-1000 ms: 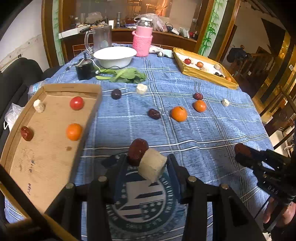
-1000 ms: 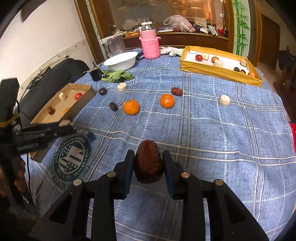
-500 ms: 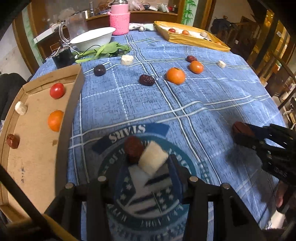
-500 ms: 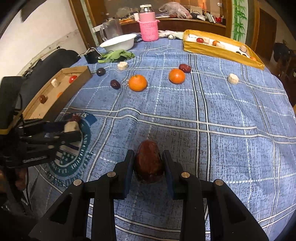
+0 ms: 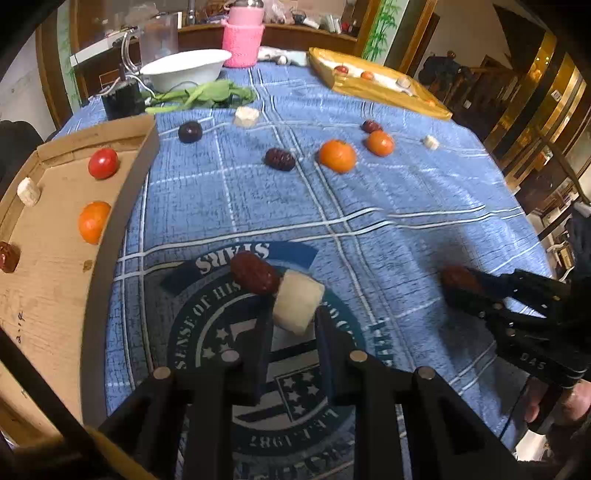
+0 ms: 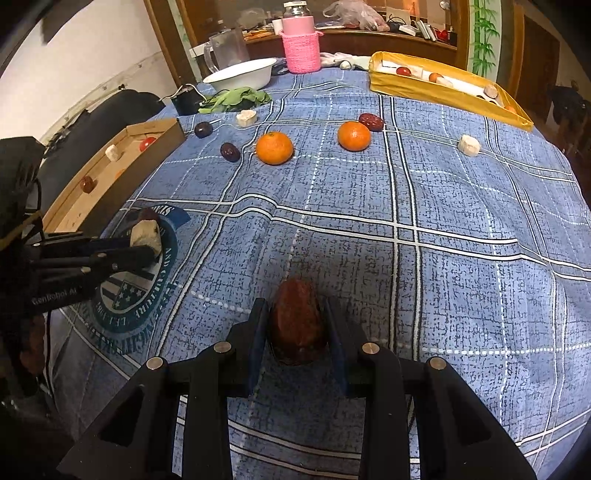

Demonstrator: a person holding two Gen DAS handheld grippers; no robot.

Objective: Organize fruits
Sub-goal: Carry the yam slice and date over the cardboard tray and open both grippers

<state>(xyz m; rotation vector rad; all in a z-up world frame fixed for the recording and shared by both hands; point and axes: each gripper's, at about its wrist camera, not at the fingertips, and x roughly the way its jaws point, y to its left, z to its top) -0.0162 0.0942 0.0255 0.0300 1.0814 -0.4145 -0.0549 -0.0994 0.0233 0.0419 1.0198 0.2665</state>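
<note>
2 grippers closed, each on fruit, low over blue tablecloth [image 5: 369,206].
Left gripper [image 5: 293,325]: jaws just closed onto pale cube [image 5: 297,306]; red date [image 5: 255,272] touches it ahead-left. Right gripper [image 6: 295,325]: jaws clamp dark red date [image 6: 296,317] between pads. Cardboard tray [image 5: 48,295] lies left of left gripper.

Setting: we read this as a home dining room. A large table under a blue checked tablecloth [image 6: 406,206] fills the near and middle ground. At the far side we note a dark wooden sideboard [image 6: 369,37] crowded with household clutter, including a plastic bag [image 6: 351,13]. On the far part of the table stand a white bowl [image 6: 240,74], a clear pitcher [image 6: 225,50] and a jar in a pink knitted cover [image 6: 301,48], with leafy greens [image 6: 236,99] beside the bowl. Bamboo-patterned panels [image 6: 482,37] flank the far right. A dark upholstered seat [image 6: 107,110] sits left of the table.
</note>
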